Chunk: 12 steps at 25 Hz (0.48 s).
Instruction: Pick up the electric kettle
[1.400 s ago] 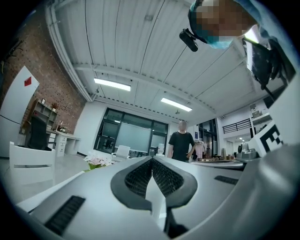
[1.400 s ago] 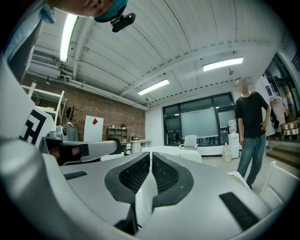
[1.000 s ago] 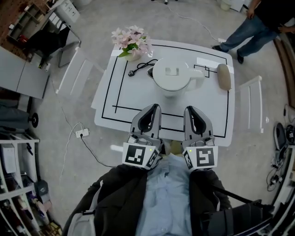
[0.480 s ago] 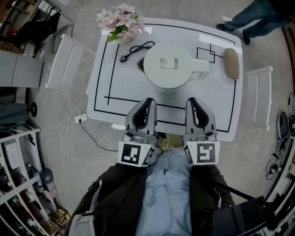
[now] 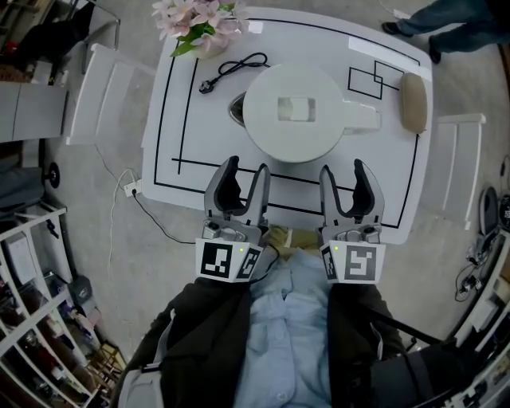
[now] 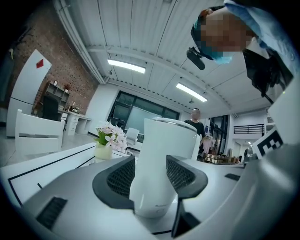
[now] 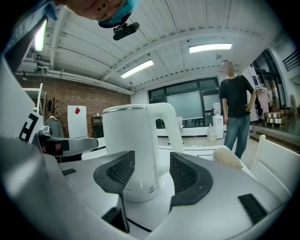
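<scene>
The white electric kettle point(image 5: 295, 111) stands upright in the middle of the white table point(image 5: 183, 96), its handle point(image 5: 362, 119) pointing right. My left gripper point(image 5: 247, 171) is at the table's near edge, just short of the kettle's left side. Its jaws are opening and nothing is between them. My right gripper point(image 5: 343, 171) is beside it, just short of the kettle's right side, jaws also opening and empty. Along the left gripper point(image 6: 150, 173) the kettle point(image 6: 161, 164) fills the gap just beyond the fingertips. The right gripper point(image 7: 147, 176) likewise faces the kettle point(image 7: 133, 154).
A vase of pink flowers point(image 5: 195, 20) and a black power cord point(image 5: 231, 70) lie at the table's far left. A beige oval object point(image 5: 412, 102) sits at its right edge. White chairs point(image 5: 96, 96) flank the table. A person point(image 7: 236, 108) stands beyond the far side.
Both grippers have gone from shut to open. They have sunk and moved forward toward the kettle, which now looms larger and closer in the head view.
</scene>
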Motion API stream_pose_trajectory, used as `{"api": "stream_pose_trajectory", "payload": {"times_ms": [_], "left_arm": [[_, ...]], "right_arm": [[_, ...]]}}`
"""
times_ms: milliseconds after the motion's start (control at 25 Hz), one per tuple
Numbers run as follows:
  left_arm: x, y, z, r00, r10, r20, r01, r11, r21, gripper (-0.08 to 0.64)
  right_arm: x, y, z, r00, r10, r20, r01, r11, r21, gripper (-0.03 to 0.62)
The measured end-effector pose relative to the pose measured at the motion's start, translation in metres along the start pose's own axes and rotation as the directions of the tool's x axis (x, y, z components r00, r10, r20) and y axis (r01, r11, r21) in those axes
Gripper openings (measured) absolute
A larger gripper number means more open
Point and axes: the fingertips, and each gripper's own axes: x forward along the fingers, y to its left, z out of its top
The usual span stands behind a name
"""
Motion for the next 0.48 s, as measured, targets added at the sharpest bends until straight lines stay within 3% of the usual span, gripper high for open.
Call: {"api": "stream_pose_trajectory", "payload": {"times_ms": [480], "left_arm": [[0.012,0.021,-0.005,0.999,0.054,-0.004,-0.054,0.998,0.012,0.198]], "right_arm": [[0.012,-0.022,-0.006,0.998,-0.057,-0.020,0.057,0.998,0.001,0.222]]}}
